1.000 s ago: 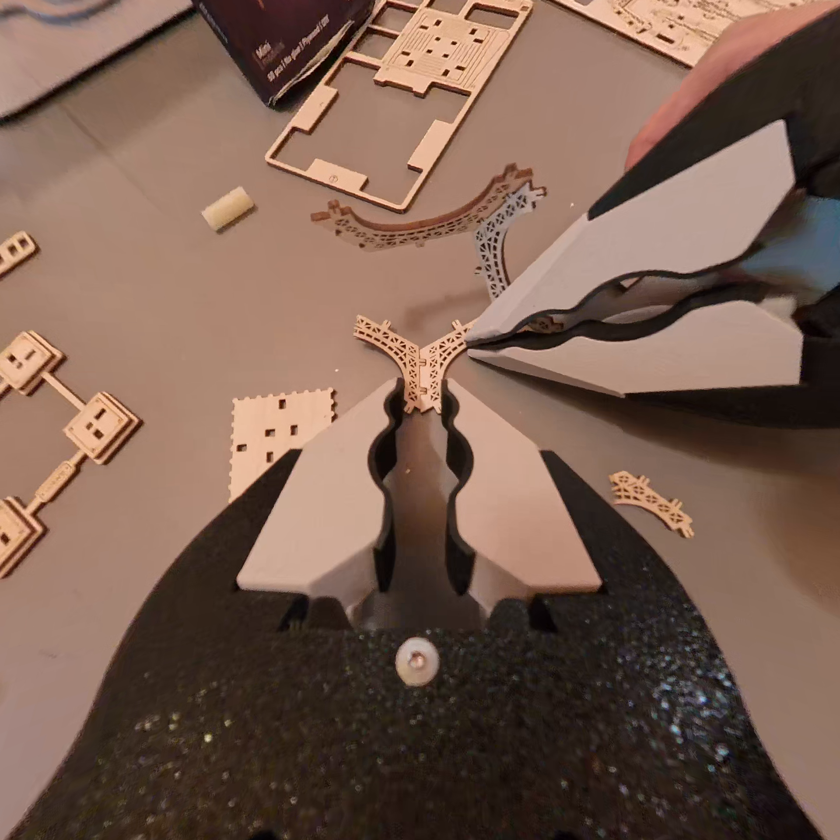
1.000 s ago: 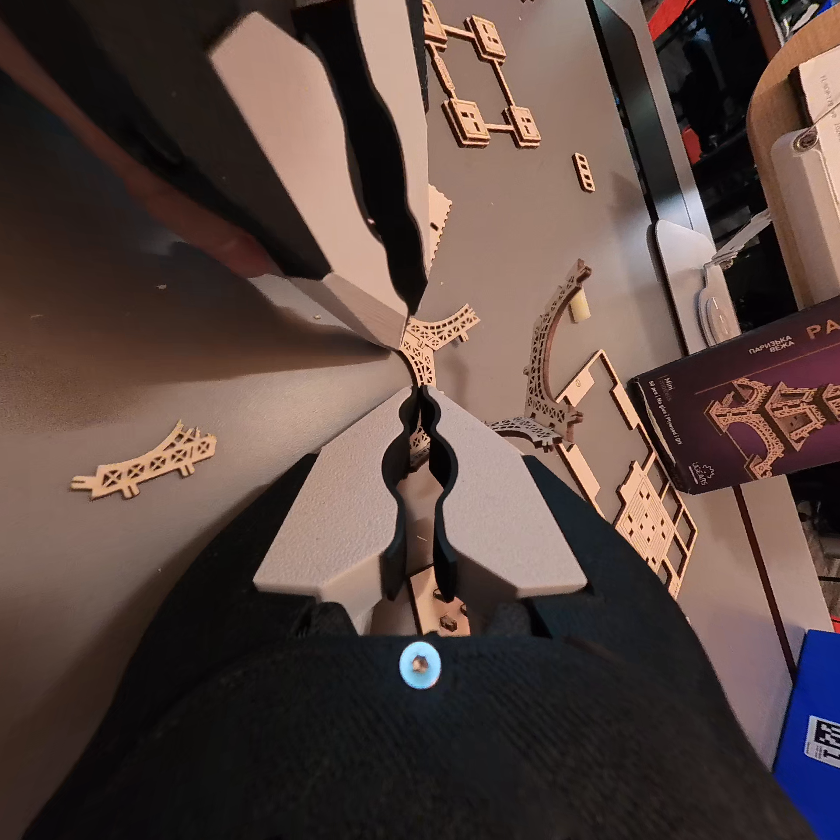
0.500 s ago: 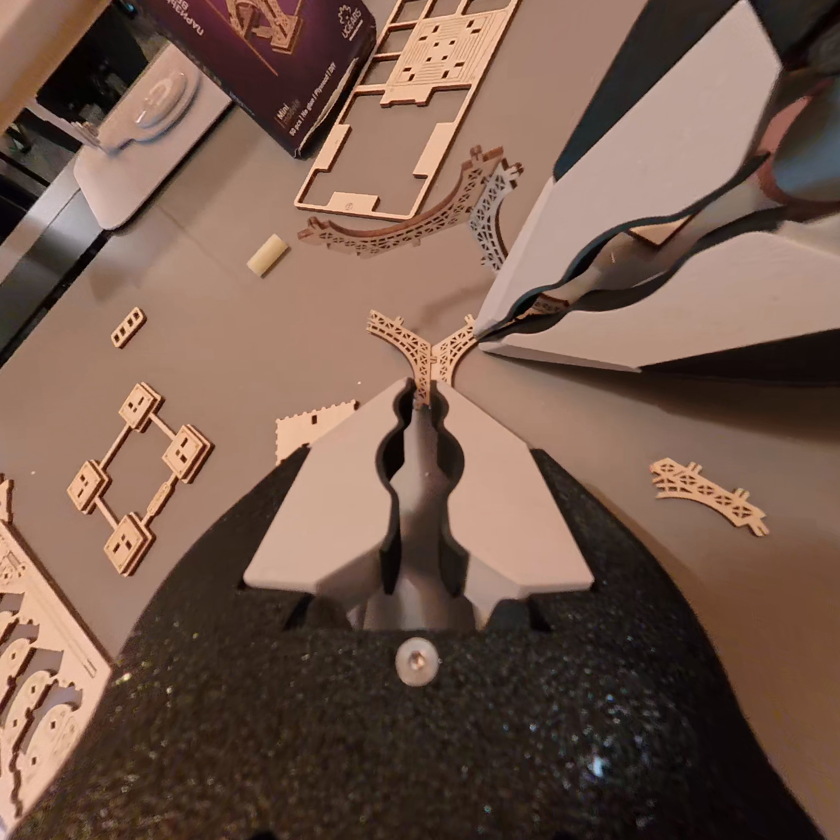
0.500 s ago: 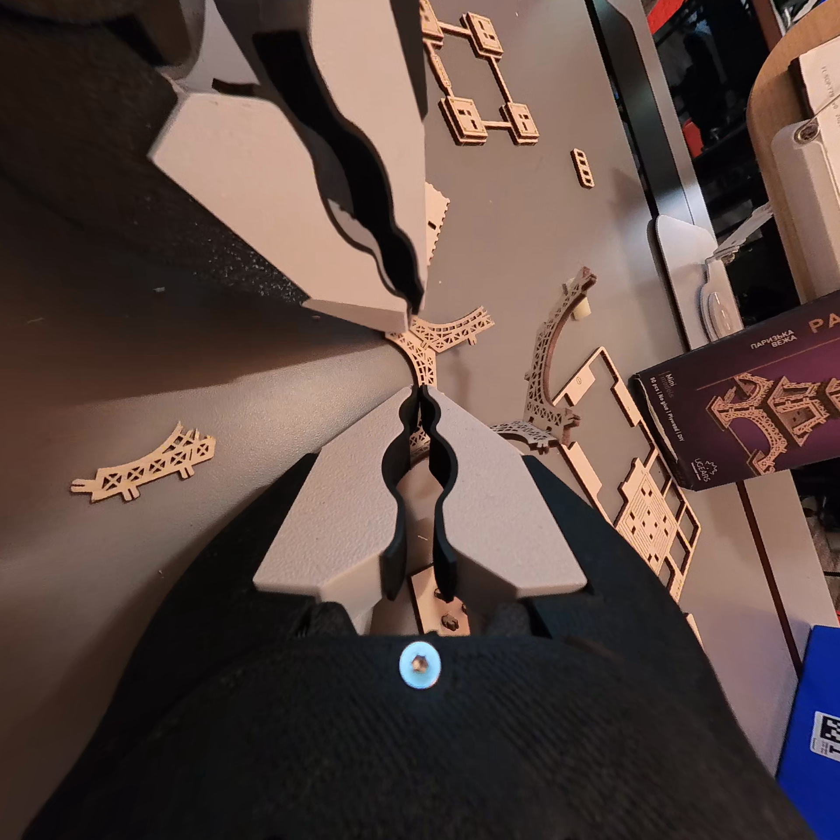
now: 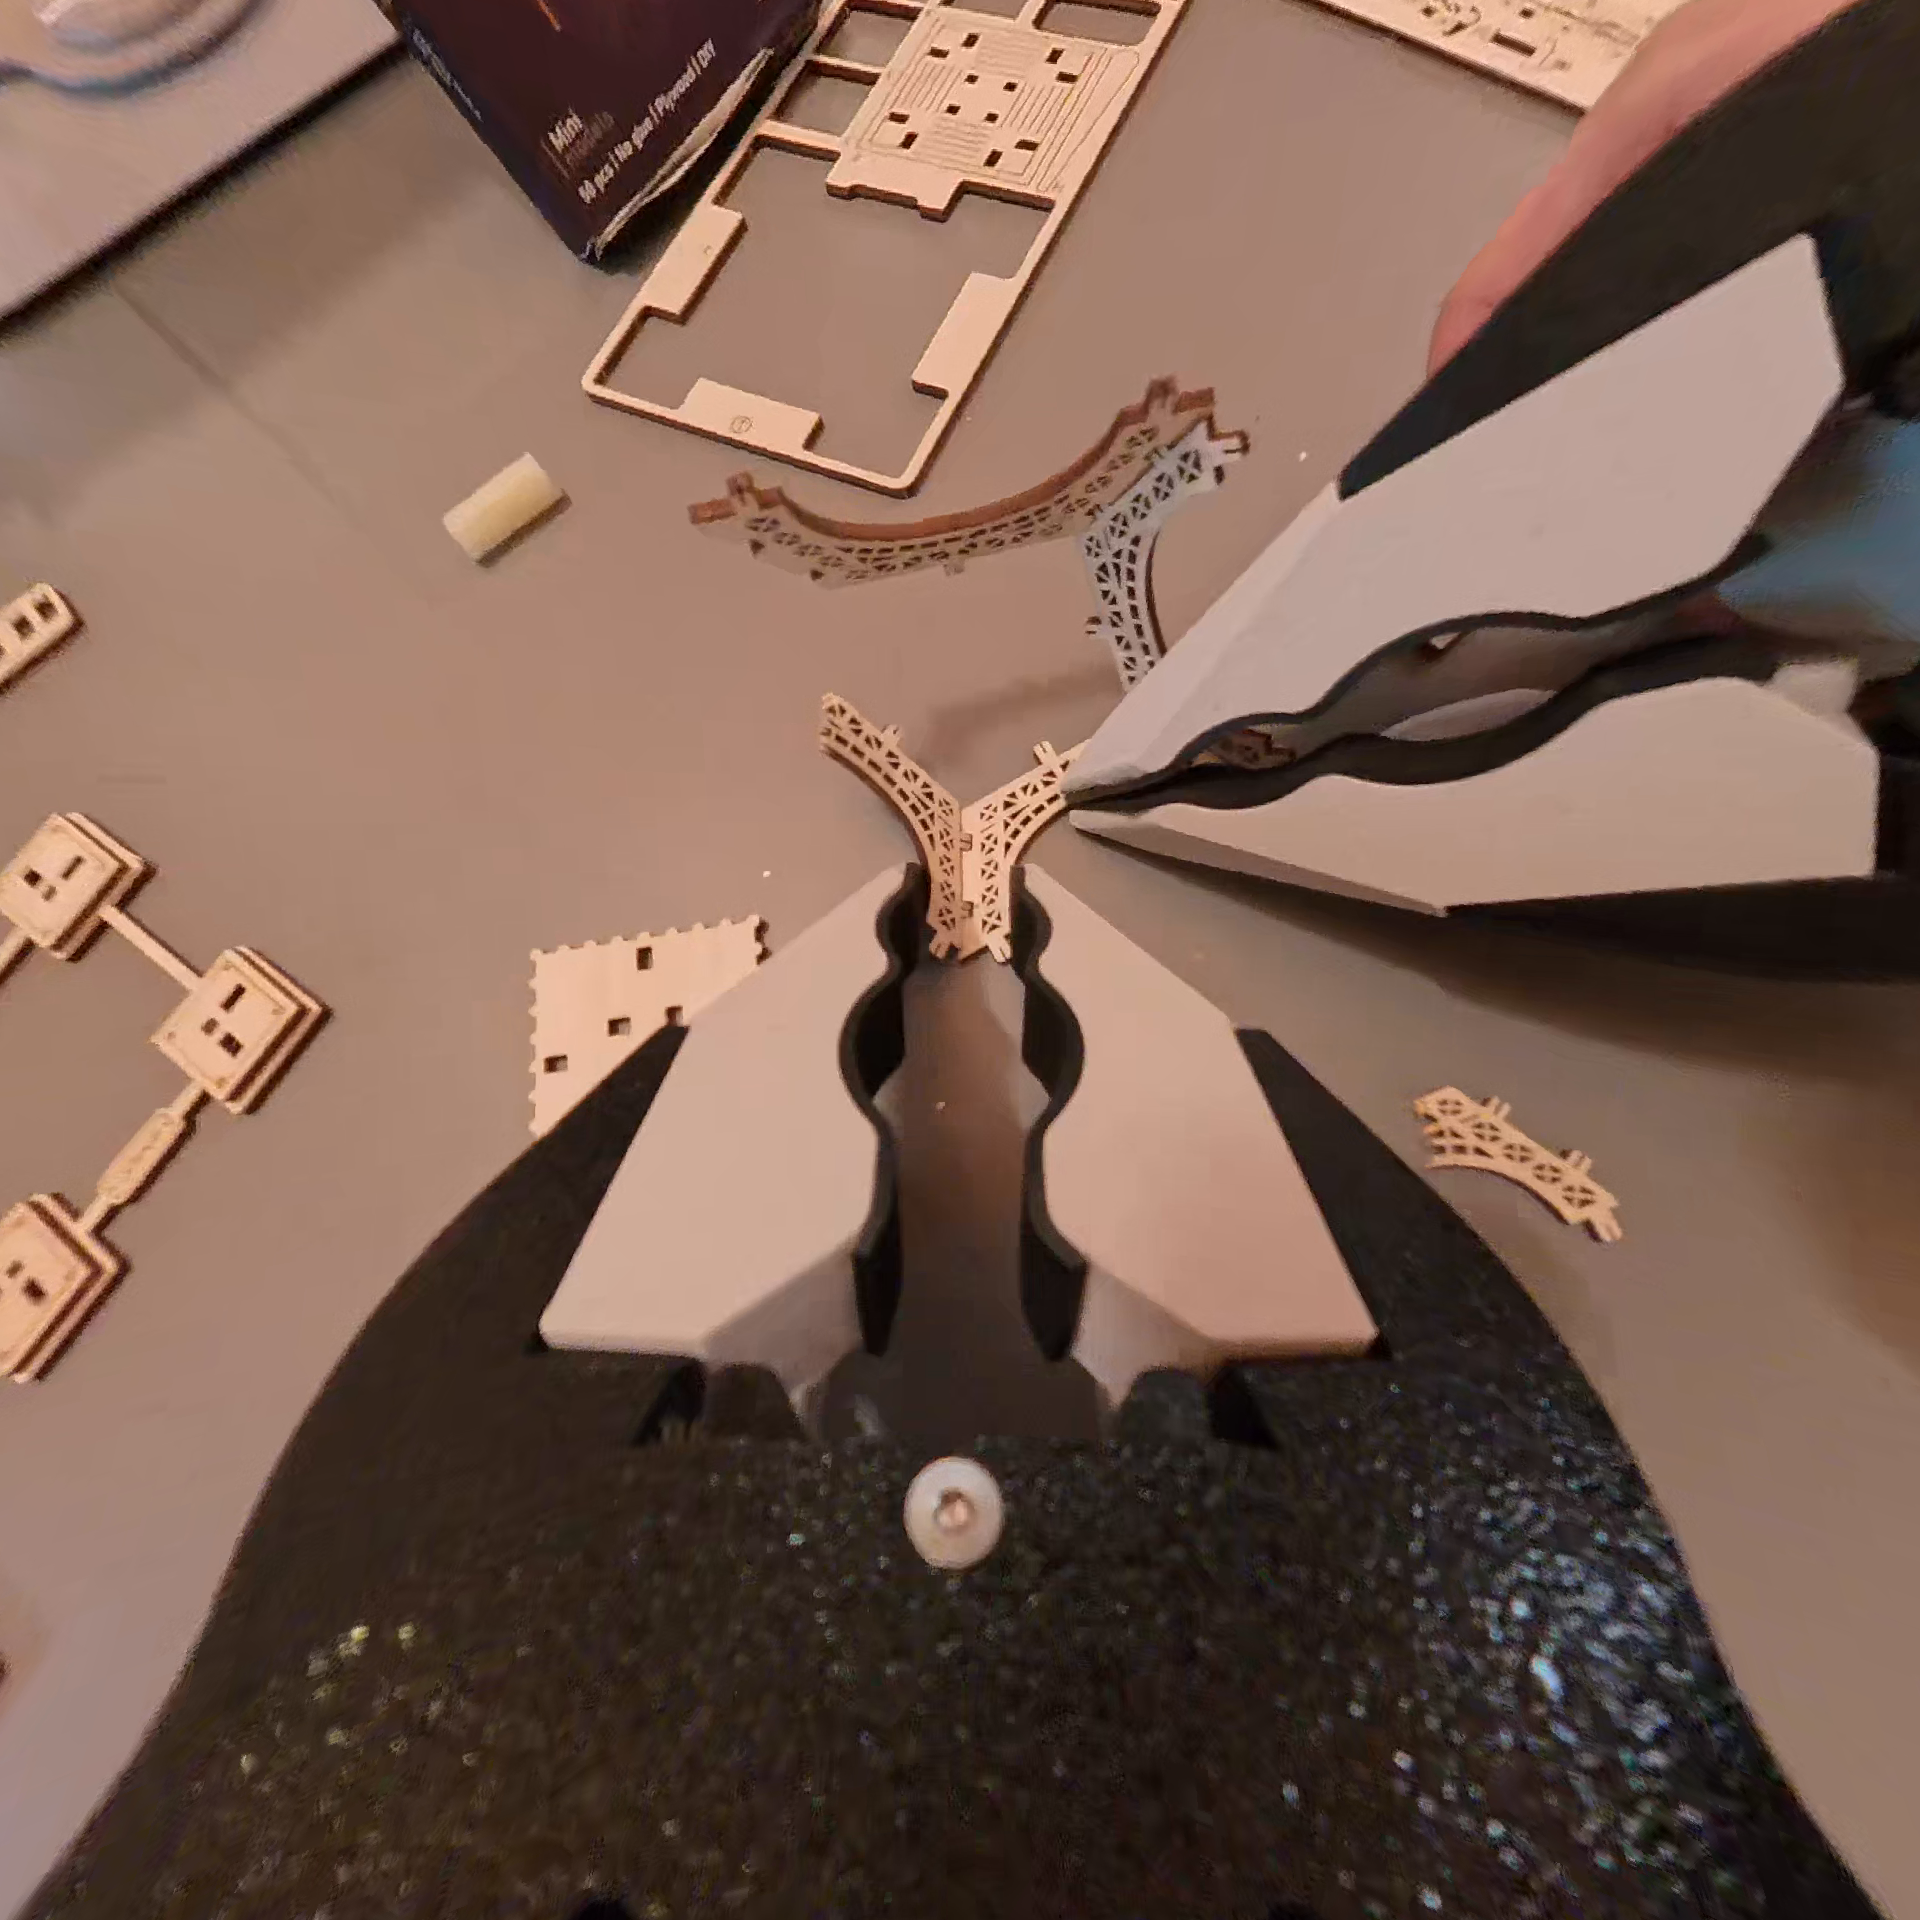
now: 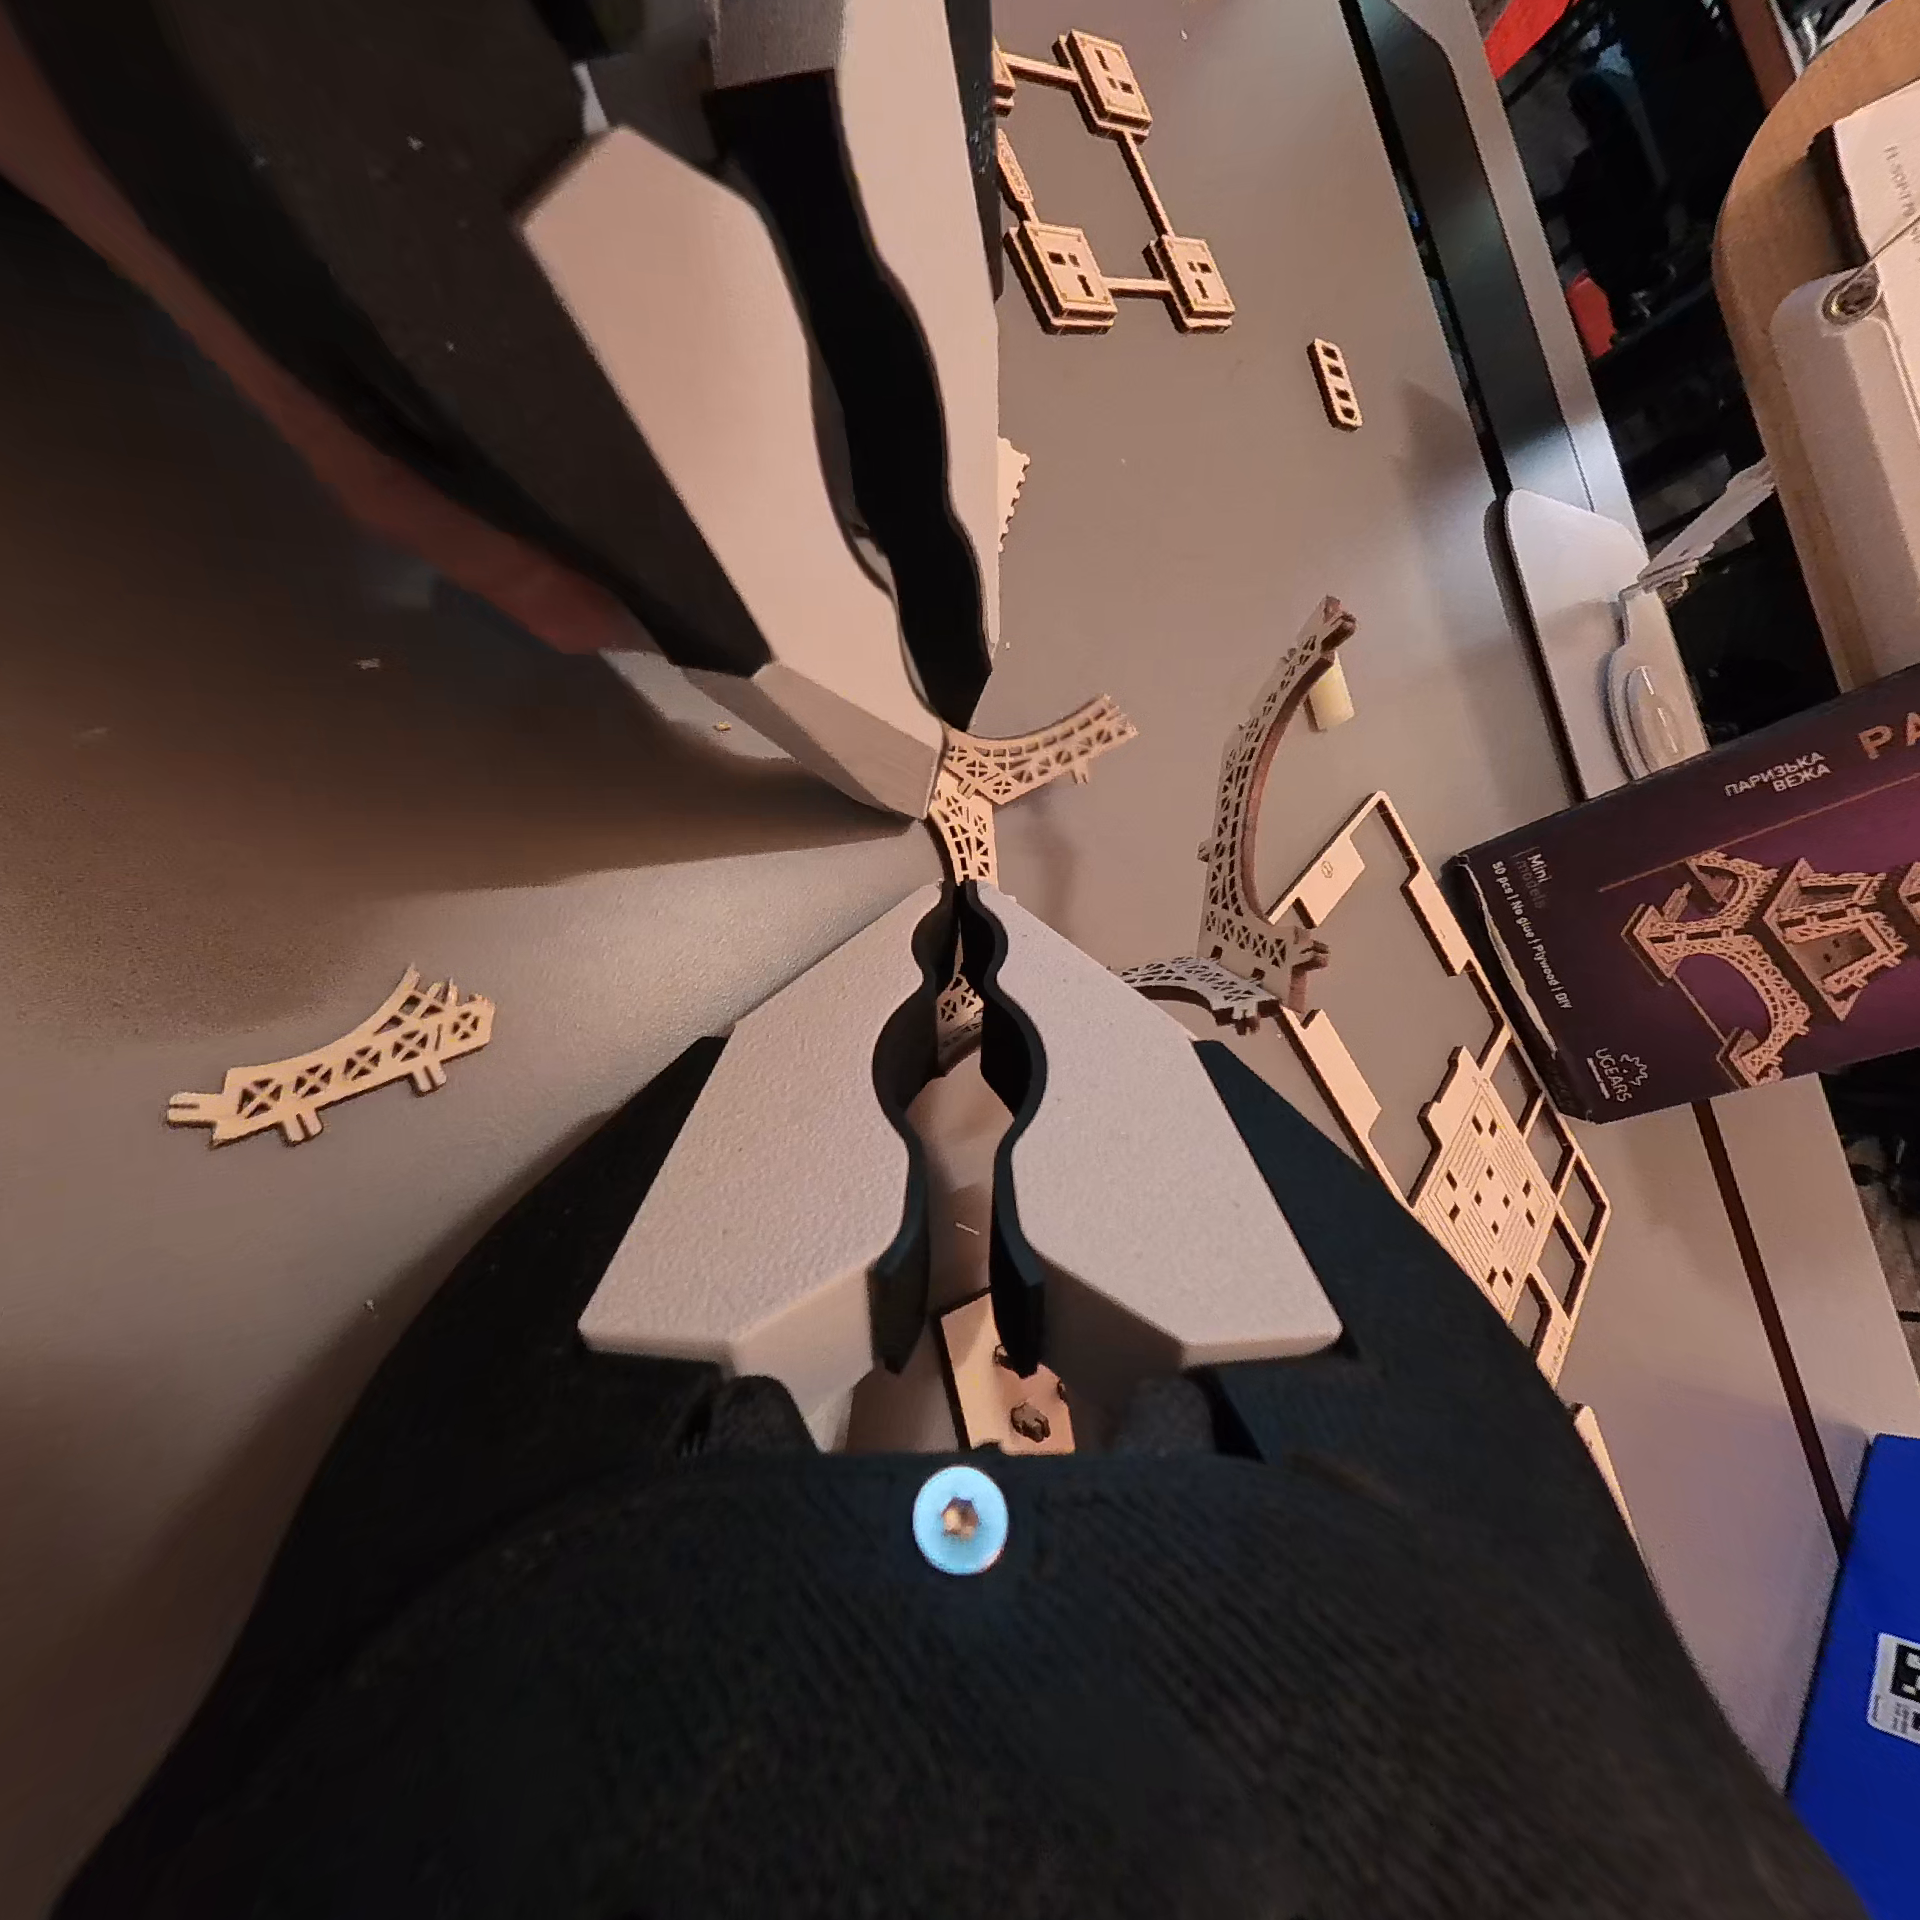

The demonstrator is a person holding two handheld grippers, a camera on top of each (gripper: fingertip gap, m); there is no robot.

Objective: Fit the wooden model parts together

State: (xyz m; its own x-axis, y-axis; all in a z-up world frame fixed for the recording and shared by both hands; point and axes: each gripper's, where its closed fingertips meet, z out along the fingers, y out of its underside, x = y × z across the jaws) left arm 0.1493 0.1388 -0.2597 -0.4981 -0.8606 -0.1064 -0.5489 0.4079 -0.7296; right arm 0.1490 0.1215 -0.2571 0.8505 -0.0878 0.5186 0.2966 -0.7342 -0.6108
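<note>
Two small curved wooden lattice parts form a Y above the grey table (image 5: 416,727). My left gripper (image 5: 971,914) is shut on their joined lower ends. The left lattice part (image 5: 883,769) curves up and left, free at its far end. The right lattice part (image 5: 1013,821) curves right into my right gripper (image 5: 1081,798), which is shut on its end. In the right wrist view my right gripper (image 6: 961,894) pinches that lattice part (image 6: 971,842), and my left gripper (image 6: 951,743) comes down from above onto the joint. The other lattice part (image 6: 1049,748) sticks out to the right.
On the table lie a loose lattice part (image 5: 1517,1158), a long arch assembly (image 5: 935,530), an emptied part sheet (image 5: 831,312), a dark purple box (image 5: 623,104), a white peg (image 5: 504,506), a square holed plate (image 5: 623,987) and a four-block base frame (image 5: 208,1029). Only a small space, under 4 cm, lies between the two pairs of fingers. My left tips are roughly 12 centimetres from the white peg (image 5: 504,506).
The left gripper swung and tilted half a second ago, then came back to about its earlier pose. Both grippers have kept hold of the lattice parts throughout.
</note>
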